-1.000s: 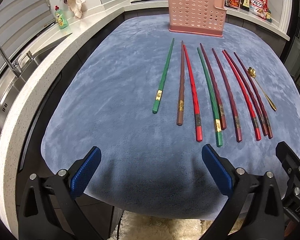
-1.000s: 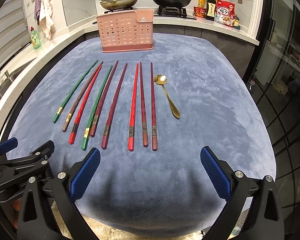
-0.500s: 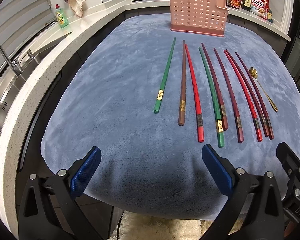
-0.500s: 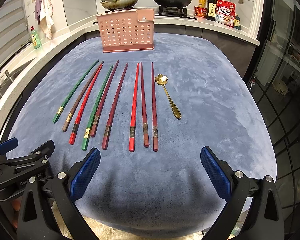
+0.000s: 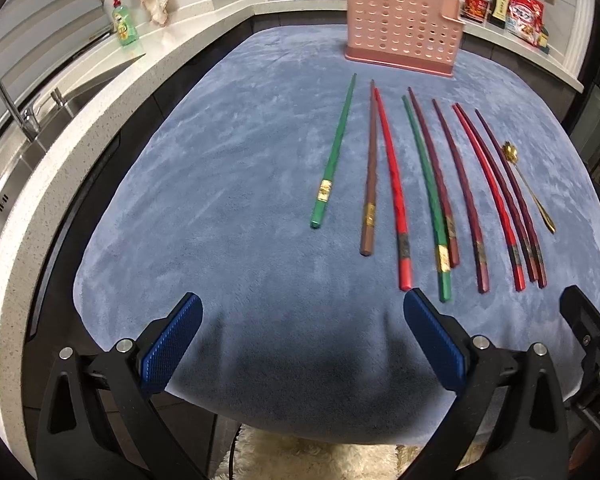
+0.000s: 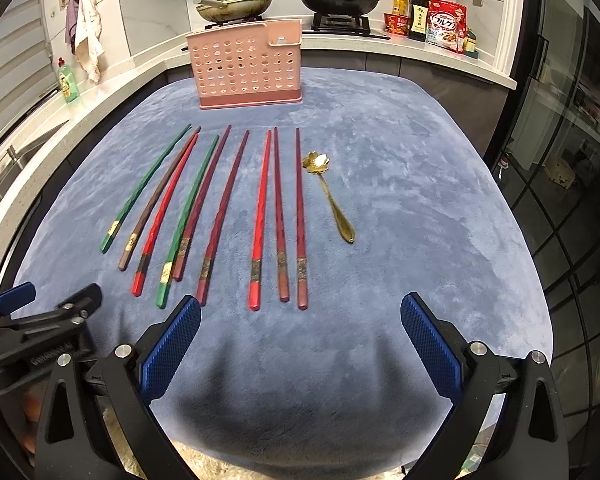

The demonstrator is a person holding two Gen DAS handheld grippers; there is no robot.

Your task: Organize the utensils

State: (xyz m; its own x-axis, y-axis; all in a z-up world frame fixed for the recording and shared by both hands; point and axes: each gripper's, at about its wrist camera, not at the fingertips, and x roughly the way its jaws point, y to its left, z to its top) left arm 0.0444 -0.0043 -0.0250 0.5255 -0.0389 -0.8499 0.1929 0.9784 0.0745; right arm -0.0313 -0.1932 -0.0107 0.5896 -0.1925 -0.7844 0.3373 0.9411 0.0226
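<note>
I've eased my left gripper [image 5: 300,344] slightly toward the chopsticks [image 6: 228,208] — both it and the right gripper [image 6: 300,344] gape empty — and those seemingly touching pairs could drag a neighbour.

Surface: a table is covered by a blue-grey plush cloth [image 6: 400,208].
Far end: a pink perforated holder [image 6: 246,68] is stood upright.
Middle: nine chopsticks [image 6: 220,204] are laid roughly parallel; a gold spoon [image 6: 332,196] is placed just beside them.
</note>
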